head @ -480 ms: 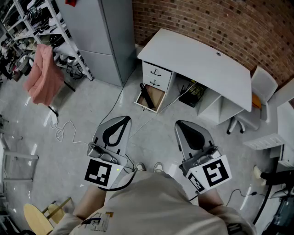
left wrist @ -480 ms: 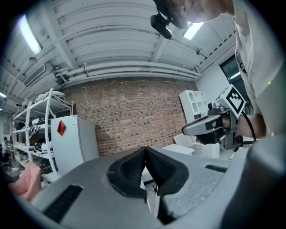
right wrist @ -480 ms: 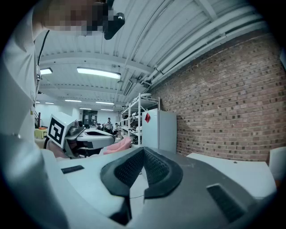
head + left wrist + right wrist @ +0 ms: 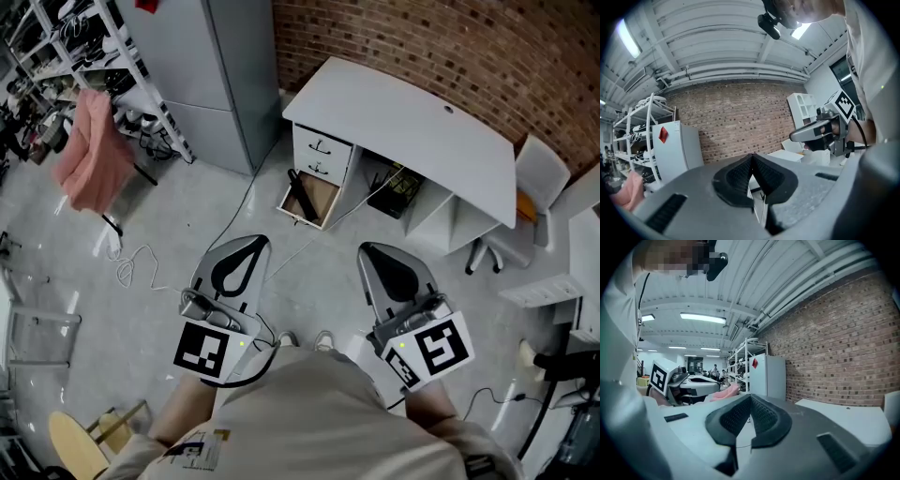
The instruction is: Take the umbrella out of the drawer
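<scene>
Since the earlier frame: pretty much nothing. Both grippers sit where they were, the head view just slid a hair, and the drawer stuff is untouched.
Left gripper (image 4: 253,246): held out over the floor (image 4: 169,216), pointing toward the desk. In the left gripper view its black pads (image 4: 738,178) are pressed together at the tip, nothing pinched.
Right gripper (image 4: 367,251): just beside the left one, same deal. In the right gripper view the pads (image 4: 736,416) meet tight on nothing.
Umbrella (image 4: 299,196): dark and long, lying in the open drawer along its left edge, well apart from both grippers.
Drawer (image 4: 323,199): lowest one of the white pedestal, pulled out over the floor, wooden inside. The two drawers above it (image 4: 321,148) are closed.
Desk (image 4: 412,122): white, standing against the brick wall (image 4: 450,47), with the pedestal under its left end.
Grey cabinet (image 4: 202,66): near the desk's left end, also by the wall.
Pink cloth (image 4: 89,155): hanging off a rack near the left edge of the floor.
Cable (image 4: 131,267): white, looped on the floor, left of the left gripper.
Person: light shirt at the bottom of the head view, holding both grippers out in front.
</scene>
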Motion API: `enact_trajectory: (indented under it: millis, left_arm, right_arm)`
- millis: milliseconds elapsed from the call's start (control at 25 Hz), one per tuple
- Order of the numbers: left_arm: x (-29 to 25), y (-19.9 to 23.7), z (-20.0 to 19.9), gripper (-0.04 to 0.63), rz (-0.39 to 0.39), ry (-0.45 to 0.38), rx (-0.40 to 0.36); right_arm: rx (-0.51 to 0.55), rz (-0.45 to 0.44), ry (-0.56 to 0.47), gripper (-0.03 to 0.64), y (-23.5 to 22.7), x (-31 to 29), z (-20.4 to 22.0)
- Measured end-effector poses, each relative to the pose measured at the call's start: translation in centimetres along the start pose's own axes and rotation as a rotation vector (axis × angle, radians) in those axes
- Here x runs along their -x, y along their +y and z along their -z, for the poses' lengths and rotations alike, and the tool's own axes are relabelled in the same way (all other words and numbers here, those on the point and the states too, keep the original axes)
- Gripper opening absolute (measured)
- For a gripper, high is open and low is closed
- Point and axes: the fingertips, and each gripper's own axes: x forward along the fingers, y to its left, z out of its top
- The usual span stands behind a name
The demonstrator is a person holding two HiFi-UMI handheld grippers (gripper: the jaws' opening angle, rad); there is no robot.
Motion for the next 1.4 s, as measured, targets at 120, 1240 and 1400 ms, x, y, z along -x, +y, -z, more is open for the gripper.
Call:
enact_trajectory:
  millis: [120,1240,1400]
  left_arm:
    - [-0.3,-0.5,0.2,0.008,0.01,0.007,-0.007]
    - [-4.8,-7.1,-0.3,0.008,-0.003,0.03,0.013]
    - [-5.4,-8.4,-1.0,0.008,-0.003,0.011,0.009]
  right_arm:
    - [-0.007,-0.003,0.008,0.008,-0.3,0.3,0.5]
    - [-0.018,-0.065,0.03,0.008,-5.2,3.7,3.8]
    - [-0.021,-0.056,0.02,0.008,-6.4,4.6,4.1]
